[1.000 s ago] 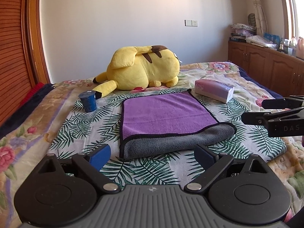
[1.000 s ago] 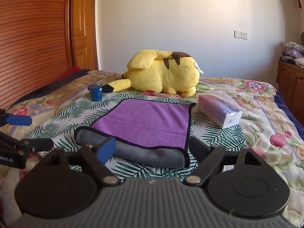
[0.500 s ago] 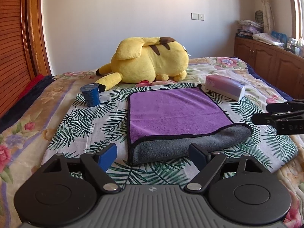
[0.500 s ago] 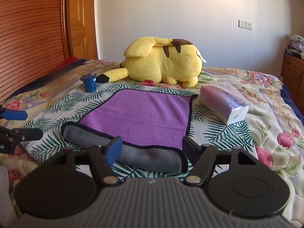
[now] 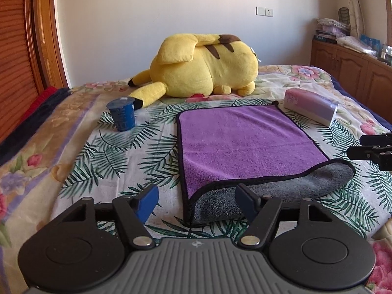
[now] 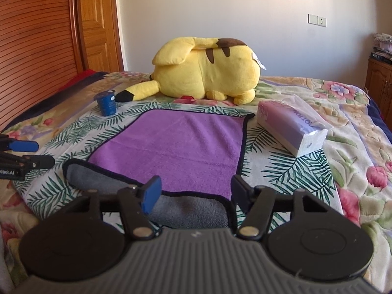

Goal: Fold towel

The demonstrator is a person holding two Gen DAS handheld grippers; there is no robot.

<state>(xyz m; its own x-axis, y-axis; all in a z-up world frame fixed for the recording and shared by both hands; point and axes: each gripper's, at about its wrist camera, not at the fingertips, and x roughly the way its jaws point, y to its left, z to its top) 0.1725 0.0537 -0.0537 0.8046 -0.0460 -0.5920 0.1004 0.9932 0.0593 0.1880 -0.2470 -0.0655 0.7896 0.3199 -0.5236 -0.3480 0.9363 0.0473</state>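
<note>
The soft purple towel with a grey underside and black trim [image 5: 247, 144] lies flat in the middle of the picture, on the bed cover with green leaf prints [image 5: 117, 161]. Its near edge is turned over, so a grey strip shows along the bottom of the towel.

A second ago both tools sat farther back and the towel looked smaller. Now the towel fills more of both pictures, and its near grey edge sits right between the fingers of each tool. So both tools have moved in close. I think they are lining up to grab the two near corners, and the next fold has not started yet.

The left gripper [image 5: 197, 202] has its jaws wide apart and holds nothing. The towel's near left corner sits in the gap. The right gripper [image 6: 196, 191] is spread wide too, also with nothing in it, and the near right corner sits low in its gap.

The left view shows the right tool's black fingers poking in at the right side, just beside the grey corner. It also shows the brown wooden cupboards [image 5: 352, 66] in the upper right. The right view shows the left tool's blue-tipped fingers at the left side, and the orange wooden door [image 6: 98, 22] in the upper left.

Both views show the big yellow plush toy [image 5: 203, 66] behind the towel, the small blue cup [image 5: 121, 116] to the left and the pink and purple tissue pack [image 5: 311, 106] to the right, all apart from the towel.
</note>
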